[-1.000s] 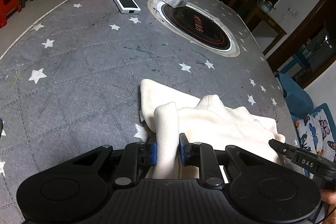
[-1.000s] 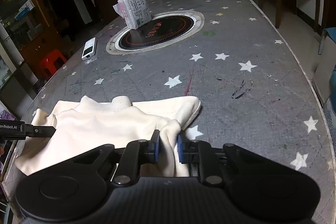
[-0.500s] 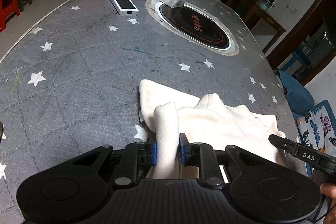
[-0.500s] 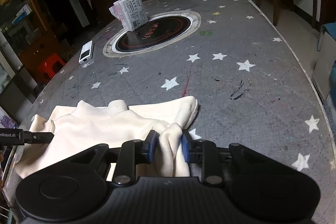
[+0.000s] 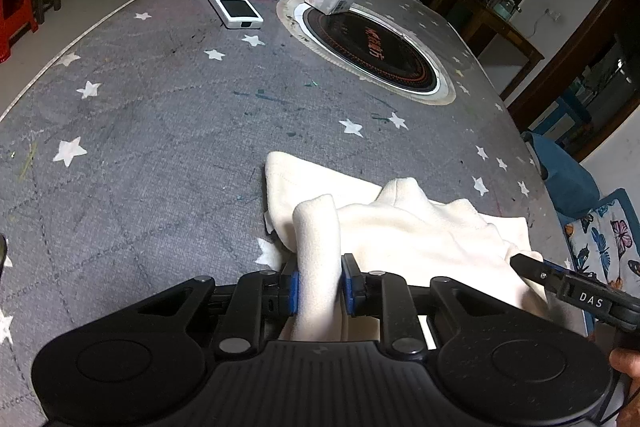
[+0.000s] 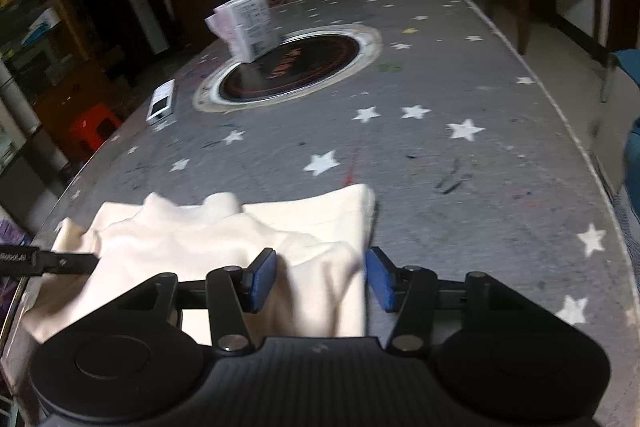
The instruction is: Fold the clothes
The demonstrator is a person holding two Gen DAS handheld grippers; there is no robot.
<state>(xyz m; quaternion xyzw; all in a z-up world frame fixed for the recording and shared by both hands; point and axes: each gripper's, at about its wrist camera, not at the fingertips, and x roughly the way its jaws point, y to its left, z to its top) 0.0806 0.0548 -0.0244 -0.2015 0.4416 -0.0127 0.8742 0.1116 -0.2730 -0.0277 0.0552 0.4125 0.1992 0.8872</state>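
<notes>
Left wrist view: left claw (image 5: 319, 287) pinches cream garment (image 5: 404, 227) fold; right claw (image 6: 320, 279) gapes wide, fabric lying loose between its pads.

Two matte black handheld grippers were pictured, each with a ribbed central housing, round discs at seven and five o'clock, silver pivot screws and blue finger pads (image 5: 294, 293). White "DAS" lettering was seen on the right gripper (image 5: 516, 261) at four o'clock in the left wrist view.
</notes>
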